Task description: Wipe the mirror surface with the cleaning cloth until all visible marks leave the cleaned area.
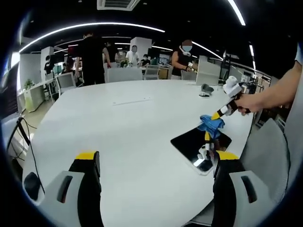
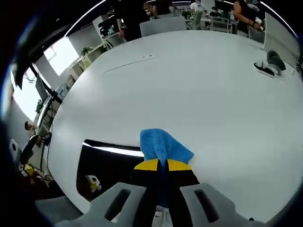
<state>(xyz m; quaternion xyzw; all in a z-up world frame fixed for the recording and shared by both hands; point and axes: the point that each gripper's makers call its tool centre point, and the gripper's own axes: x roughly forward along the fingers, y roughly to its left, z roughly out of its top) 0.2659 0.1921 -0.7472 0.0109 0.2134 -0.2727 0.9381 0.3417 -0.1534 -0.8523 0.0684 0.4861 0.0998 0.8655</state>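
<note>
Right tongs (image 2: pixel 160 165) clamped tight on crumpled blue cleaning cloth (image 2: pixel 162 145), yellow-tipped jaws pinching its near edge; cloth pressed down over far edge of dark rectangular mirror (image 2: pixel 106 165) lying flat on white round bench (image 2: pixel 199 85). Left tongs (image 1: pixel 154 163) spread wide, holding nothing, hovering above bench surface short of mirror (image 1: pixel 191 142). Seen from left gripper view: right tongs (image 1: pixel 214 118) gripped by a hand (image 1: pixel 251 101), cloth (image 1: pixel 211 124) bunched on mirror's far side. Small grey object (image 2: pixel 272 61) further across bench; several people standing beyond.
</note>
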